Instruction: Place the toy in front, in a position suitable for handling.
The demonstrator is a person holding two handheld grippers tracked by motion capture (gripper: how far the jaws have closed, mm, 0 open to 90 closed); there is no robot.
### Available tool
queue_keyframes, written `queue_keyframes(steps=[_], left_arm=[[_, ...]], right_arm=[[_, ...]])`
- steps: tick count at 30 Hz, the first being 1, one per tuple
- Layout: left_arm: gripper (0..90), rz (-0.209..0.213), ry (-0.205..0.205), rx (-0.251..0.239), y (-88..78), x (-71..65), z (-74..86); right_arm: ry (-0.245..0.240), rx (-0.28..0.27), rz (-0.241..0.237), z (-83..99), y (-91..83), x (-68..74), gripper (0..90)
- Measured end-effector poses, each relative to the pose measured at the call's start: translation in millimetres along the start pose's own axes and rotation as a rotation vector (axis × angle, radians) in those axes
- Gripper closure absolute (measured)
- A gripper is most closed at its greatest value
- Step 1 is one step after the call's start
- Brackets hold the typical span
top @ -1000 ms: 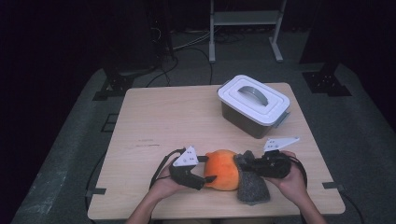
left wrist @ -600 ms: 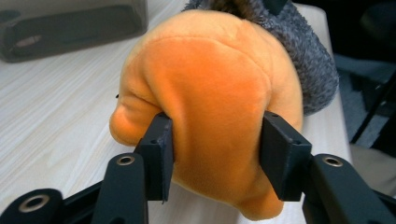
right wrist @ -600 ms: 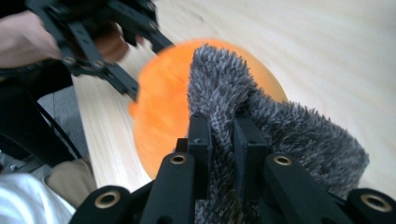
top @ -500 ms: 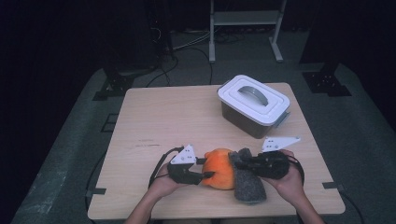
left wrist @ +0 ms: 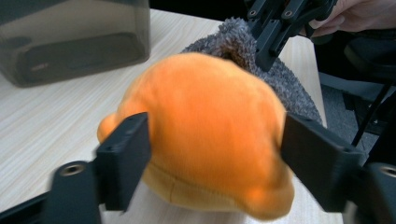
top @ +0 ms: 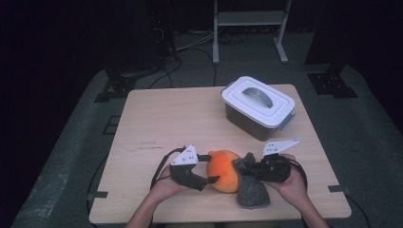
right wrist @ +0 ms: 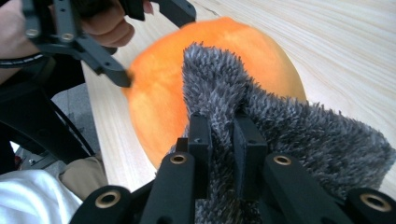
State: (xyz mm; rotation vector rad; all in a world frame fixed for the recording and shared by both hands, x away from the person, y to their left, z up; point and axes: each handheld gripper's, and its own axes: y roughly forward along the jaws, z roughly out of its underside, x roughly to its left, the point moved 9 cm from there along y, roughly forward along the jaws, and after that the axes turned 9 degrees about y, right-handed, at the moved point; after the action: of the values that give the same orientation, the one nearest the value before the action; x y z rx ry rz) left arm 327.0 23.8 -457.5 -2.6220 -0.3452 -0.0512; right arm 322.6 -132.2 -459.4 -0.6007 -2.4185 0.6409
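An orange plush toy [top: 223, 171] lies near the table's front edge, against a grey fuzzy cloth [top: 252, 192] on its right. My left gripper [top: 209, 168] straddles the toy's left side. In the left gripper view its jaws stand on either side of the plush [left wrist: 210, 126], at its flanks without squeezing it; they have just been opening. My right gripper [top: 240, 166] is shut on a raised fold of the grey cloth [right wrist: 303, 135], right beside the orange toy [right wrist: 159, 93]. The left gripper view shows the right gripper's jaws pinching the cloth [left wrist: 289, 88] behind the toy.
A grey lidded box with a white lid and handle [top: 259, 102] stands at the back right of the wooden table [top: 166, 118]. In the left gripper view its dark wall [left wrist: 74, 37] is beyond the toy. Cables trail from both grippers.
Half a second ago the left jaws were pinched tighter on the orange toy; now they stand wider around it. Both hands have stayed about where they were.
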Motion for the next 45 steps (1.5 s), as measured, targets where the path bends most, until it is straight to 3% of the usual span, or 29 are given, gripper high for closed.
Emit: queue_keyframes(steps=[4,8,11,16,20,22,26,31,34,36,39,41,45], left_arm=[[23.5,0.038,-0.015,-0.004,0.9,-0.7,3.6],[44.3,0.03,0.01,-0.005,0.1,-3.7,2.4],[50.9,0.014,0.013,-0.011,-0.4,-4.2,-0.9],[51.1,0.003,-0.008,-0.04,3.3,-5.9,-10.4],[49.9,-0.016,-0.07,-0.069,8.1,-4.2,-16.0],[49.9,-0.034,-0.078,-0.071,9.1,-2.3,-15.0],[49.1,-0.044,-0.102,-0.076,8.7,1.4,-13.0],[46.1,-0.039,-0.13,-0.089,8.5,4.1,-12.4],[45.6,-0.033,-0.126,-0.093,10.7,1.2,-15.3],[44.9,-0.022,-0.109,-0.091,12.7,-3.3,-16.9],[43.4,-0.021,-0.098,-0.08,12.7,-4.1,-15.3],[43.8,-0.02,-0.099,-0.08,11.7,-2.9,-13.1],[43.2,-0.018,-0.101,-0.079,10.8,-1.6,-11.6]], right_arm=[[0.017,0.01,0.019,3.4,-2.2,-8.3,78.5],[0.027,0.011,0.02,3.2,-1.8,-10.3,78.4],[-0.003,0.007,0.032,-1.1,-4.1,-5.8,78.6],[-0.055,-0.059,0.001,-20.7,-18.2,19.0,79.0],[-0.123,-0.039,-0.022,-23.1,-8.6,42.6,78.9],[-0.132,-0.022,-0.009,-20.8,-4.1,42.8,78.9],[-0.113,-0.015,0.018,-15.5,-5.3,28.3,78.9],[-0.057,-0.008,0.039,-6.0,-10.6,7.0,78.7],[-0.07,-0.032,0.025,-12.4,-12.3,15.4,78.7],[-0.088,-0.053,-0.016,-18.1,-11.0,26.5,78.4],[-0.119,-0.036,-0.023,-20.2,-4.2,34.7,78.4],[-0.111,-0.027,-0.028,-17.7,-2.8,33.3,78.6],[-0.103,-0.002,0.011,-11.4,-7.0,20.8,78.6]])
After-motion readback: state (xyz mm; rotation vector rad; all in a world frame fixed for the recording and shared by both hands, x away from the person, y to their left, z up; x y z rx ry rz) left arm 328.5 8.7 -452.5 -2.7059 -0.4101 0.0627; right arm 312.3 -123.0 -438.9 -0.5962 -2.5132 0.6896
